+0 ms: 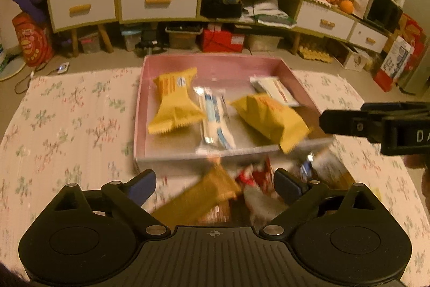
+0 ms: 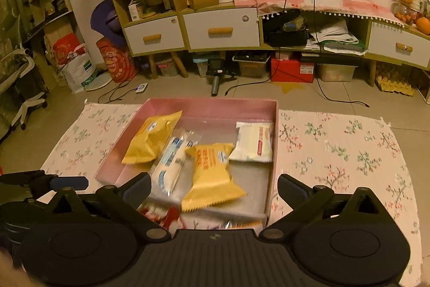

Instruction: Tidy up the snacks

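Snacks [image 1: 236, 195] lay heaped outside the pink box [image 2: 271, 179]; both tongs [image 1: 215, 186] [image 2: 215, 192] gaped empty, risking snagging neighbouring wrappers.

Floral cloth [image 2: 336, 152] on tiled floor [image 2: 295, 96]; pink box [image 2: 274, 152], loose snacks [image 1: 215, 192] on cloth.

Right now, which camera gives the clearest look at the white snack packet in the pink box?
The right wrist view: the white snack packet lies sharp and whole against the pink box wall. In the left wrist view it is blurred and partly hidden behind a yellow packet.
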Demonstrator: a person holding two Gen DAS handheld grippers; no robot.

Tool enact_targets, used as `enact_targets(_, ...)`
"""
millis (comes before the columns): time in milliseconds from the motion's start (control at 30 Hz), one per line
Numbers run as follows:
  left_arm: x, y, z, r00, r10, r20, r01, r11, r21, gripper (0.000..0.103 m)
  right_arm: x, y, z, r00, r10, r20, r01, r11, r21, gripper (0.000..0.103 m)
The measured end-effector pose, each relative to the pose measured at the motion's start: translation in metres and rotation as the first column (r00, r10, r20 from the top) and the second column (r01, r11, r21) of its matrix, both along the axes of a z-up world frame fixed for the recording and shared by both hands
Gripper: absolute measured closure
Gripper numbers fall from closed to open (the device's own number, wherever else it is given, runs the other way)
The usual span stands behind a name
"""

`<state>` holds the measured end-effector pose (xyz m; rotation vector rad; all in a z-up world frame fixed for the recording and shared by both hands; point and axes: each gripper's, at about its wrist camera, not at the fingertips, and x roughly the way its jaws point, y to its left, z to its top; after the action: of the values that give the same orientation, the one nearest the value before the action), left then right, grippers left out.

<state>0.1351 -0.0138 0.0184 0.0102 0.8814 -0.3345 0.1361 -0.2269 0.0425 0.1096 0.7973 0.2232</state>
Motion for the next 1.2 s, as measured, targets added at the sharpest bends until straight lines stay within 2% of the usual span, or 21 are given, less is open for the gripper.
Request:
enact_targets(400,-0.05,0.007,-0.004,0.999,0.0,-0.044,0.0,1.0,-0.004,0.007,-0.05,0.002,-0.004,1.0,0.014,0.004,-0.014,1.0,-0.018,0.03)
enact_targets(600,-0.07,0.007,-0.004,0.999,0.021,-0.042,-0.021,1.0,0.003,0.007,-0.069,-0.009,-0.016,1.0,-0.008,-0.01,0.008,1.0,0.028,0.03)
enact_targets(933,-0.109,-0.003,-0.033,0.995,-0.015,-0.097,0.013,1.0,-0.022,0.007,-0.084,-0.026,-0.039,0.996,0.079,-0.032,-0.081,0.995,-0.064,0.03)
enact_targets(1200,-0.125,-0.01,-0.049,0.997,-0.023,-0.075,0.02,0.999,-0.048,0.008,-0.092,-0.029,-0.065,0.967,0.248,-0.058,-0.254,0.948,-0.193,0.03)
